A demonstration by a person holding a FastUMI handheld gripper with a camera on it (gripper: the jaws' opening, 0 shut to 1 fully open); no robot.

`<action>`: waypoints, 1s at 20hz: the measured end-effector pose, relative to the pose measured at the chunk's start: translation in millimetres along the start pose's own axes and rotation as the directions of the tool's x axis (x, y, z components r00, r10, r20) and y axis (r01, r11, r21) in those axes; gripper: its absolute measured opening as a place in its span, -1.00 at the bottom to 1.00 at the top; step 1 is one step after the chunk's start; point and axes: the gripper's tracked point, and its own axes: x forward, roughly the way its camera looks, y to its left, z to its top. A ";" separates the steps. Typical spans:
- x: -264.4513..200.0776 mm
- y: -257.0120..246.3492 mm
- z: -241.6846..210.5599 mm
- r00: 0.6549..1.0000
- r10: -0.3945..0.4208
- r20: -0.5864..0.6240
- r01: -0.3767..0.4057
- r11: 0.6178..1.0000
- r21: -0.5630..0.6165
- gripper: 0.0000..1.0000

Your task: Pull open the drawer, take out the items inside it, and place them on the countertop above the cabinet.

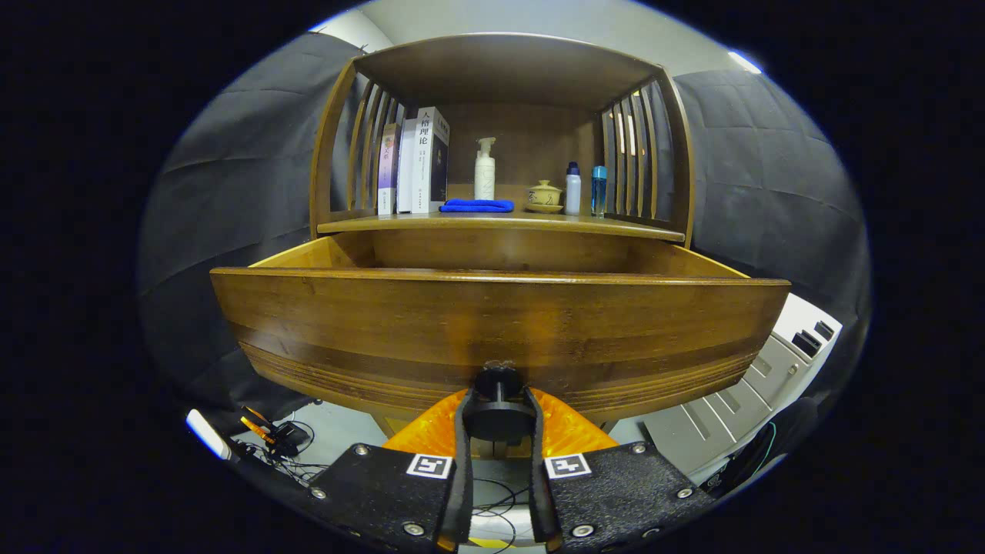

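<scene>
The wooden drawer (pixel 500 323) of the cabinet stands pulled out toward me, its curved front panel right ahead of the fingers. A round dark knob (pixel 499 419) sits low on that panel, and my gripper (pixel 499 412) is shut on it, one finger on each side. The drawer's inside is hidden behind its front panel. Above the drawer lies the countertop (pixel 500 223), a shelf under a slatted wooden frame. On it stand books (pixel 415 161), a blue cloth (pixel 477 205), a white pump bottle (pixel 485 169), a small lidded cup (pixel 544 196) and two small bottles (pixel 585 190).
Black cloth walls close in on both sides of the cabinet. A grey cabinet with drawers (pixel 762 377) stands low on the right. Cables and small tools (pixel 277 438) lie on the floor at the lower left.
</scene>
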 end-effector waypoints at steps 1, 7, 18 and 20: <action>0.3 0.1 0.0 1.000 0.001 -0.017 -0.001 1.000 0.006 -0.33; -13.7 -7.8 35.6 1.000 0.018 0.022 -0.018 1.000 0.009 0.44; -29.7 -22.6 150.7 0.990 -0.029 0.141 0.035 0.999 -0.040 0.89; -20.8 -22.8 170.6 0.990 -0.032 0.138 0.044 0.996 -0.079 0.89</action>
